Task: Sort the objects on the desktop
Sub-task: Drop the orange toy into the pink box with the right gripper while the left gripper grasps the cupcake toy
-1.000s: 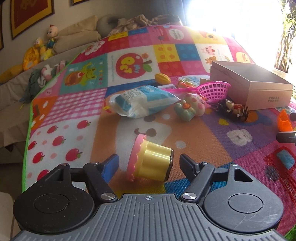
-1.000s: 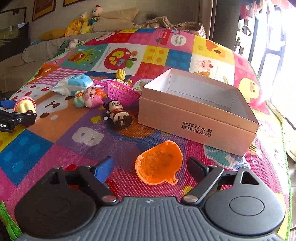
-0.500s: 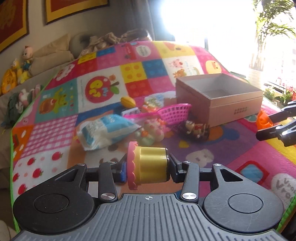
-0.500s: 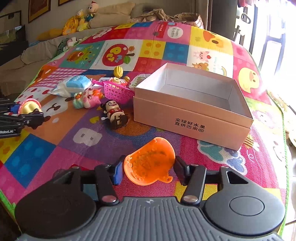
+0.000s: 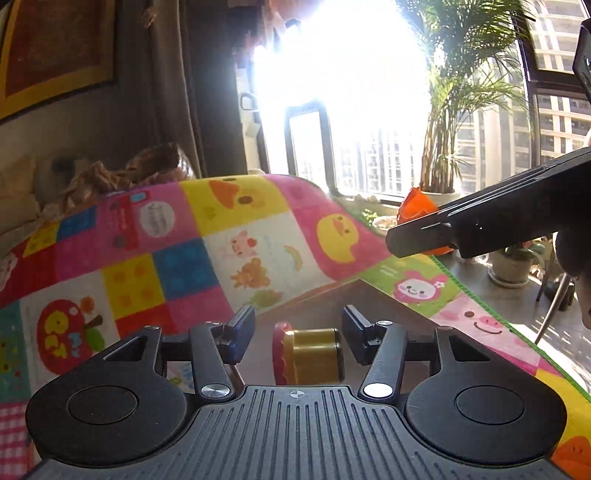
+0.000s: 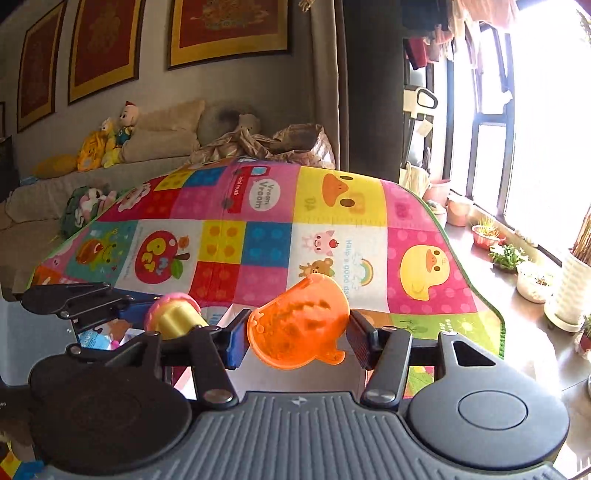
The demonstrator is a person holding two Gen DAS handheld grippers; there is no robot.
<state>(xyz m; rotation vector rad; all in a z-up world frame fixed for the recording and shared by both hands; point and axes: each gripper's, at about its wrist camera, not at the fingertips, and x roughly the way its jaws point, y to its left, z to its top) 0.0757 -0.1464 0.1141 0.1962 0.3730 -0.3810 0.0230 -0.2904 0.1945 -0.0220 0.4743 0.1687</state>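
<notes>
Closest in, the left gripper has its jaws coming apart, and the gold cup with a pink frilled rim lies on its side between them with a clear gap at each pad, inside the cardboard box. Only a corner of that box shows from the left wrist; the gripper body hides the rest.

The right gripper is clamped on the orange scoop, both pads pressed to its sides, hanging in the air above the mat. From the right wrist the left gripper appears at the left edge with the cup by its fingers; from that angle it is hard to make out whether the cup is gripped or free.

Beyond both tools the bright patchwork play mat stretches away, with squares showing an apple, ducks, a pig and a bear. A blue and white packet peeks from behind the left gripper, mostly covered.

Past the mat's far end sit crumpled brown paper and a sofa with cushions and stuffed toys. Framed red pictures hang on the wall, with a dark curtain beside them. To the right, potted plants line a window ledge; the window glare washes out everything outside.
</notes>
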